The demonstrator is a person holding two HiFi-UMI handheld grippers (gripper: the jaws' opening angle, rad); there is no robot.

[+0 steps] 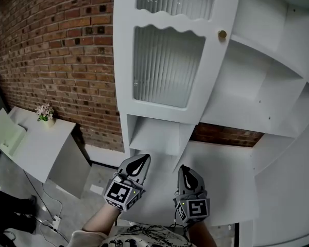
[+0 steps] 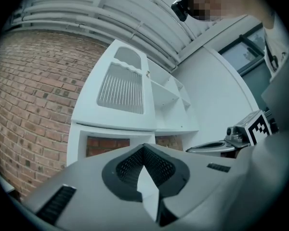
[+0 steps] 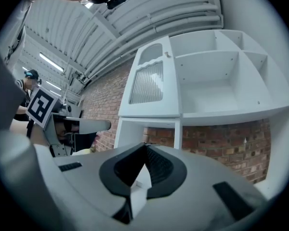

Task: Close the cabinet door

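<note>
The white cabinet (image 1: 257,86) stands against a brick wall. Its door (image 1: 167,60) has ribbed glass panes and a small brass knob (image 1: 222,34), and it lies flat over the left section. The shelves (image 1: 278,71) to the right of the door stand uncovered. Both grippers hang low in front of the cabinet's lower ledge, well below the door and touching nothing. My left gripper (image 1: 142,159) is shut and empty, its tips meeting in the left gripper view (image 2: 144,148). My right gripper (image 1: 183,169) is also shut and empty (image 3: 144,146).
A low white side table (image 1: 36,143) with a small flower pot (image 1: 45,112) stands at the left by the brick wall (image 1: 56,50). A cable and a power strip (image 1: 55,220) lie on the floor. The cabinet's white ledge (image 1: 221,179) lies just ahead of the grippers.
</note>
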